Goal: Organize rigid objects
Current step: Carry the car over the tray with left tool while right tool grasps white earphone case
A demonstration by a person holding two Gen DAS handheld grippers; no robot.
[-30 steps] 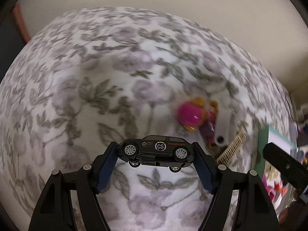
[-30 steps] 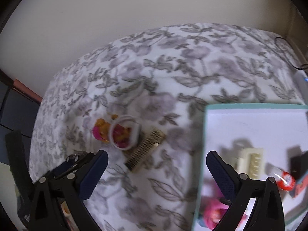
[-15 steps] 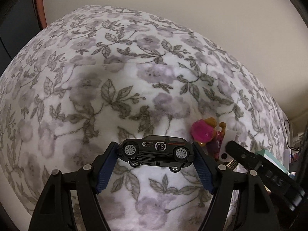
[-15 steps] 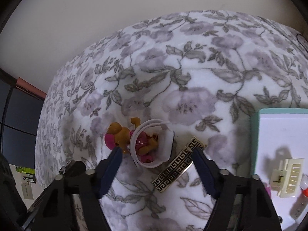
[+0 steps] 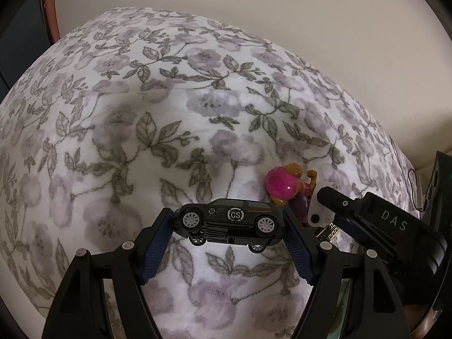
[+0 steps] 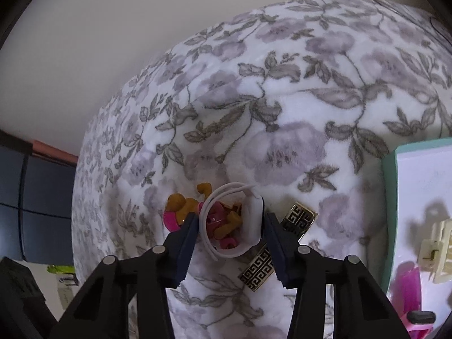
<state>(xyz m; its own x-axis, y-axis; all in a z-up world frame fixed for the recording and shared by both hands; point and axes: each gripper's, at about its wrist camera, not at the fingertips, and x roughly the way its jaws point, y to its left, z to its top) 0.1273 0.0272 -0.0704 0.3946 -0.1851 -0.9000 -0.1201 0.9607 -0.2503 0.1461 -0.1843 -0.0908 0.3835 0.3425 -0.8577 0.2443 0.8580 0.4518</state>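
L gripper clamped on black toy car, held above floral blanket

R gripper closing round white band w/ pink-orange figure inside loop, both between pads; contact w/ pads hard to tell

Gold-black patterned clip just right of band; teal tray far right

Risk: band flexes or slips off pad, figure snags in loop & comes up too; soft blanket gives, right pad could catch clip
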